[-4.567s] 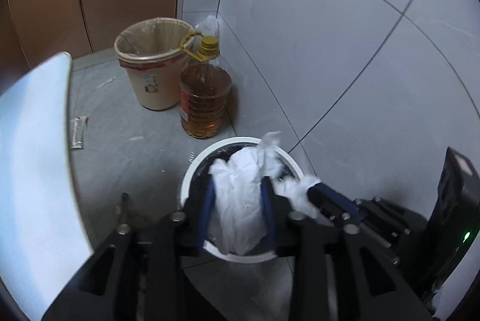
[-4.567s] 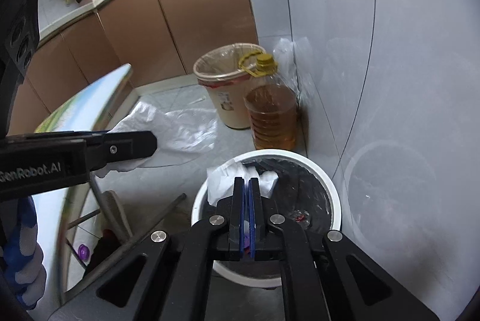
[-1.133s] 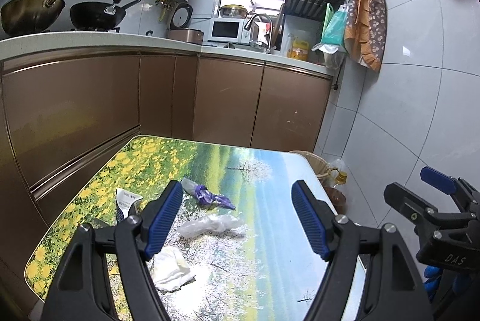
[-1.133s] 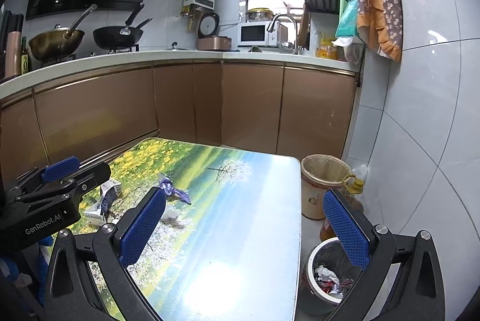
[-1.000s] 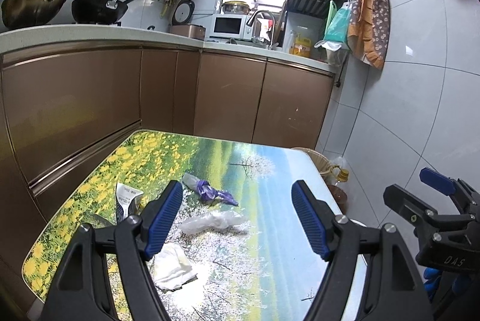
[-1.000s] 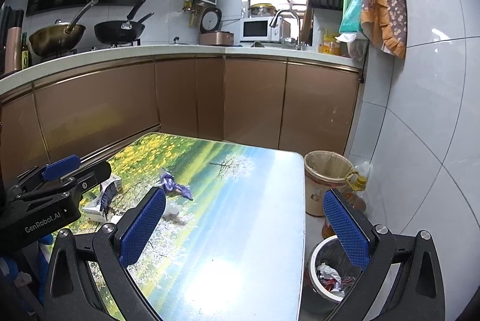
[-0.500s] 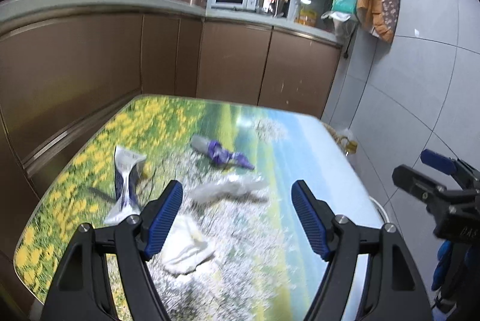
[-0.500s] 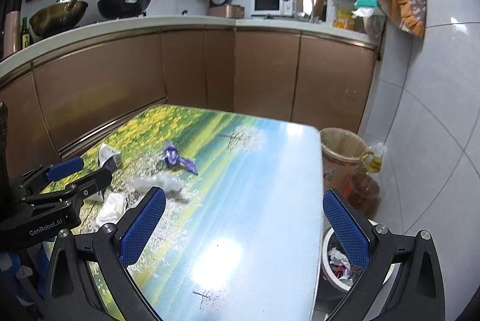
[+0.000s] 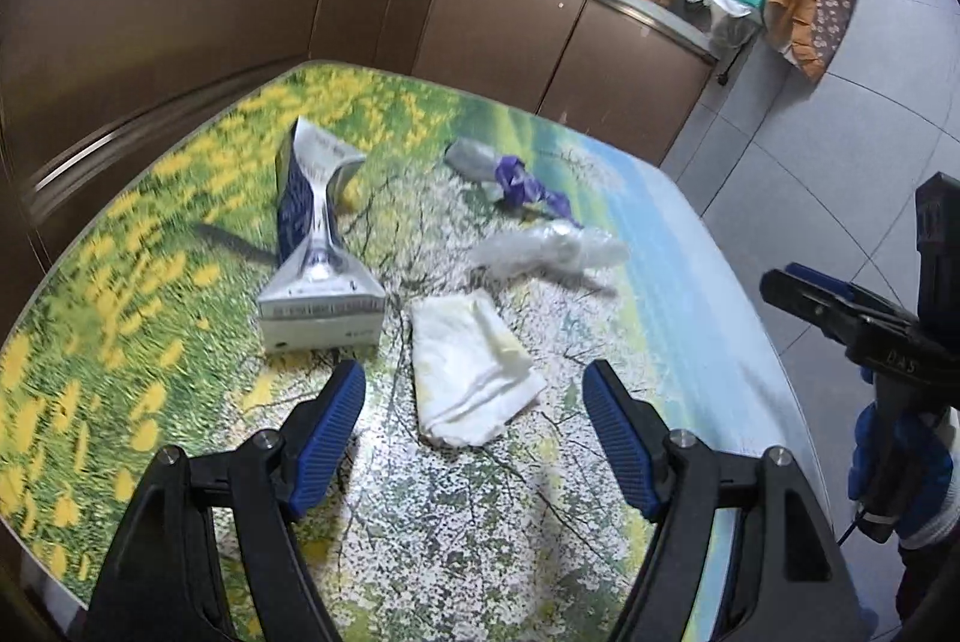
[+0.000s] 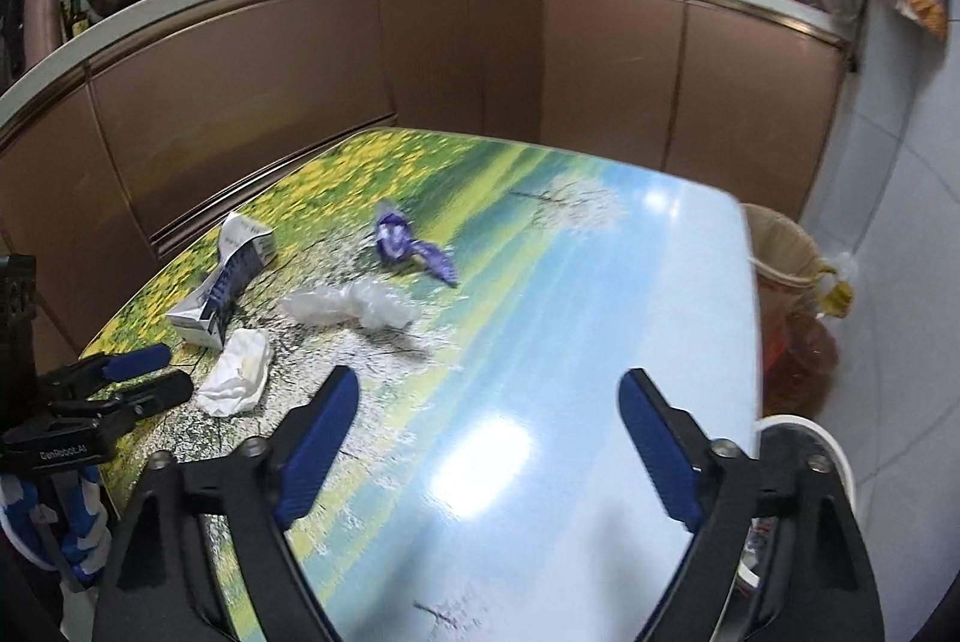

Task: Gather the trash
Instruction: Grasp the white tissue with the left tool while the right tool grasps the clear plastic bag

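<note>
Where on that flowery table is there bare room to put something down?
The blue half of the table, toward the bins, is bare. The yellow side is crowded: carton, napkin, clear plastic, purple wrapper.

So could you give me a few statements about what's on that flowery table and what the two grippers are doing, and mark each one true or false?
1. The left gripper is open and holds nothing. True.
2. The white tissue lies on the table just ahead of the left gripper. True.
3. The right gripper is shut on the purple wrapper. False: it is open and empty, and the wrapper lies on the table.
4. The crushed carton stands upright. False: it lies flat on its side.
5. The clear plastic wrap lies between the tissue and the purple wrapper. True.
</note>
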Demonstrator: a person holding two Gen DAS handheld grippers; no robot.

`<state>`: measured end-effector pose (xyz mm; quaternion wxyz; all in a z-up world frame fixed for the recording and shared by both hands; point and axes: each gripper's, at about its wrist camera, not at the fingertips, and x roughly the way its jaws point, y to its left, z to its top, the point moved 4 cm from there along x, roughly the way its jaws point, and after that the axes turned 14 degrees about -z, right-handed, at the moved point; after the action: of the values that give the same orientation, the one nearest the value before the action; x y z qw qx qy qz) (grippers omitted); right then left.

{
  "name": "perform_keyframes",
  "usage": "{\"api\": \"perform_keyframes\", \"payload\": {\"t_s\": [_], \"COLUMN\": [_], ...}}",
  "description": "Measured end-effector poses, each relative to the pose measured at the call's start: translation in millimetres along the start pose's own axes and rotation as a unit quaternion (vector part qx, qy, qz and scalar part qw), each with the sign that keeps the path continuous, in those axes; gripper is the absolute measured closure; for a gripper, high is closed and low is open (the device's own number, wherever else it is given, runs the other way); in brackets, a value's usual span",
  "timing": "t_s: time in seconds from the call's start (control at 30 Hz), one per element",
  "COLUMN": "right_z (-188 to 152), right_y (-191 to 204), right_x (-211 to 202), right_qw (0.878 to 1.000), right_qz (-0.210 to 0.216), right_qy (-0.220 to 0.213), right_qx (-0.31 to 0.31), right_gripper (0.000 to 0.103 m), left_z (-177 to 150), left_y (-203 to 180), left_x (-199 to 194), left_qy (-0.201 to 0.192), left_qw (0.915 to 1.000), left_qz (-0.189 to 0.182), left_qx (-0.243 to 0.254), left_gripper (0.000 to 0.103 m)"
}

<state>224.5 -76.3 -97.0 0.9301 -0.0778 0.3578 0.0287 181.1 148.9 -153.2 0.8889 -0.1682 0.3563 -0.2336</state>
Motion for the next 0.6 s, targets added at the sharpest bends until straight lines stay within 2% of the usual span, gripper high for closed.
{"api": "perform_keyframes", "payload": {"t_s": [0.2, 0.3, 0.47, 0.6], "right_z": [15, 20, 32, 39], "right_y": [24, 35, 56, 67], "right_x": [29, 43, 67, 81], "right_qw": [0.998, 0.997, 0.993, 0.991], "right_qz": [0.053, 0.071, 0.099, 0.114], "right_qy": [0.012, 0.016, 0.020, 0.022], "right_qx": [-0.024, -0.038, -0.055, -0.063], "right_gripper": [0.029, 0.029, 0.033, 0.039], "left_z": [3, 3, 5, 6], "left_y": [4, 6, 7, 2], "left_x": [20, 25, 32, 38], "left_qy": [0.019, 0.031, 0.044, 0.055], "left_qw": [0.9996, 0.9992, 0.9984, 0.9974], "left_qz": [0.003, 0.005, 0.026, 0.047], "left_qx": [-0.018, -0.026, -0.022, -0.001], "left_gripper": [0.030, 0.033, 0.045, 0.066]}}
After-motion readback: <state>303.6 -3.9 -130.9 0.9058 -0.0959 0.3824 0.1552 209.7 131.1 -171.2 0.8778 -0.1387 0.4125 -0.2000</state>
